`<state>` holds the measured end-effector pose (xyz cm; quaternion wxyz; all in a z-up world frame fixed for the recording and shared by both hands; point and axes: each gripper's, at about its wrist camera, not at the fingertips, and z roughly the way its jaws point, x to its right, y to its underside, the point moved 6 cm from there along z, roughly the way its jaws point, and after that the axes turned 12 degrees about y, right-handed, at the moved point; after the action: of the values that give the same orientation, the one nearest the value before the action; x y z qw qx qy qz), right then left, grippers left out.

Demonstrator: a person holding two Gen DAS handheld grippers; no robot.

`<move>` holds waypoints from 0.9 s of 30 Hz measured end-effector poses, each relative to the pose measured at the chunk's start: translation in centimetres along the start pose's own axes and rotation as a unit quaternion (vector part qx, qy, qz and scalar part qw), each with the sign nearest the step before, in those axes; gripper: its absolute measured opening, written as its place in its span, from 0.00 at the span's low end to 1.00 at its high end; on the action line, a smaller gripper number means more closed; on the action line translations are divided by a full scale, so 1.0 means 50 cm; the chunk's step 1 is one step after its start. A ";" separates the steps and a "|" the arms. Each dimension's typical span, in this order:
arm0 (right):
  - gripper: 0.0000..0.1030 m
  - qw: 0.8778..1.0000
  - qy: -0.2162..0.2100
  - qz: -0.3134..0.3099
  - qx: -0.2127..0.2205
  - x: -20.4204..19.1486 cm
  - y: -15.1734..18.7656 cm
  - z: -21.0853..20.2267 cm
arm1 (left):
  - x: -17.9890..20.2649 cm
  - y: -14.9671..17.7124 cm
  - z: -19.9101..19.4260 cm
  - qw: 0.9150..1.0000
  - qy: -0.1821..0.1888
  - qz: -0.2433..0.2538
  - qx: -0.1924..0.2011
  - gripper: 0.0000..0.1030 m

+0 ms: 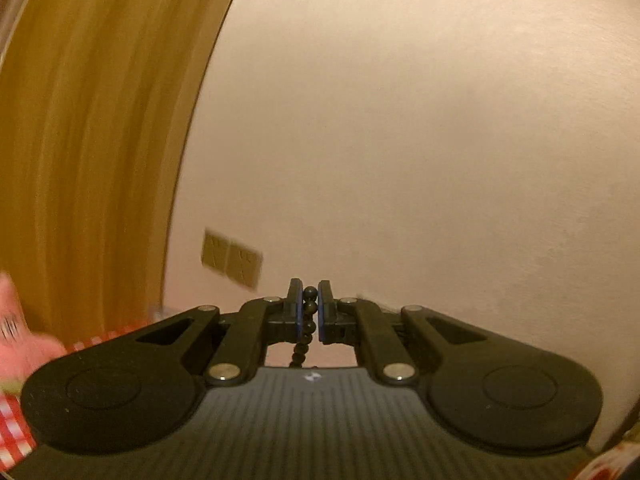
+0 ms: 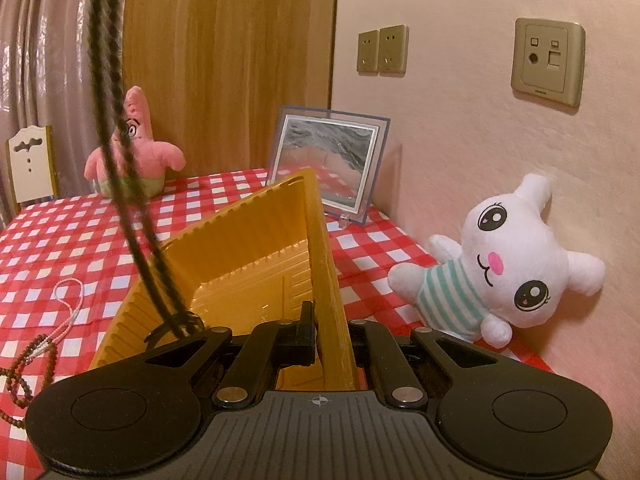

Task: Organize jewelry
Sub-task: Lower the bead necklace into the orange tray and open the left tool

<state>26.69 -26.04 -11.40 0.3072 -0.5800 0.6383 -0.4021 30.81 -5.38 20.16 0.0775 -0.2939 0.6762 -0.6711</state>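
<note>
My left gripper [image 1: 310, 308] is shut on a black bead necklace [image 1: 307, 322], whose beads run down between the blue pads; it faces a bare pink wall. In the right wrist view the same black bead necklace [image 2: 120, 132] hangs blurred from above, its lower end reaching into a yellow plastic tray [image 2: 240, 264]. My right gripper [image 2: 330, 332] is shut on the tray's near right wall and holds the tray tilted up. A brown bead necklace [image 2: 28, 356] and a thin pink-white beaded strand [image 2: 68, 312] lie on the checked cloth to the left.
A red-and-white checked tablecloth [image 2: 60, 232] covers the table. A pink starfish plush [image 2: 132, 148] sits at the back left, a framed picture [image 2: 328, 168] at the back, a white plush [image 2: 508, 264] against the wall on the right. Wall sockets [image 2: 382, 50] and a white chair [image 2: 30, 164] stand behind.
</note>
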 end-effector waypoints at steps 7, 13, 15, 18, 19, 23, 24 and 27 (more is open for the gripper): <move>0.05 1.000 0.000 0.001 -0.002 0.002 0.003 0.001 | -0.059 0.168 0.095 0.993 0.009 -0.089 -0.082 0.05; 0.05 1.000 -0.001 0.002 -0.004 0.003 0.005 0.000 | -0.114 0.326 0.150 0.976 -0.015 -0.161 -0.145 0.05; 0.05 1.000 -0.001 0.003 -0.005 0.005 0.006 0.000 | -0.133 0.371 0.149 0.968 -0.023 -0.192 -0.158 0.05; 0.05 1.000 -0.001 0.005 -0.009 0.007 0.008 0.003 | -0.159 0.430 0.161 0.959 -0.040 -0.217 -0.178 0.05; 0.05 1.000 0.000 0.005 -0.010 0.008 0.010 0.004 | -0.165 0.450 0.164 0.955 -0.042 -0.225 -0.186 0.05; 0.05 1.000 -0.001 0.007 -0.011 0.009 0.015 0.002 | -0.184 0.517 0.174 0.942 -0.056 -0.252 -0.214 0.05; 0.05 1.000 -0.001 0.007 -0.011 0.009 0.015 0.002 | -0.189 0.531 0.176 0.939 -0.061 -0.256 -0.221 0.05; 0.05 1.000 -0.001 0.007 -0.012 0.009 0.015 0.002 | -0.194 0.559 0.182 0.932 -0.070 -0.266 -0.236 0.05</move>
<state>26.32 -26.51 -12.06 0.3037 -0.5796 0.6466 -0.3921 35.03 -10.42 -10.09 -0.1286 -0.5191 0.7051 -0.4657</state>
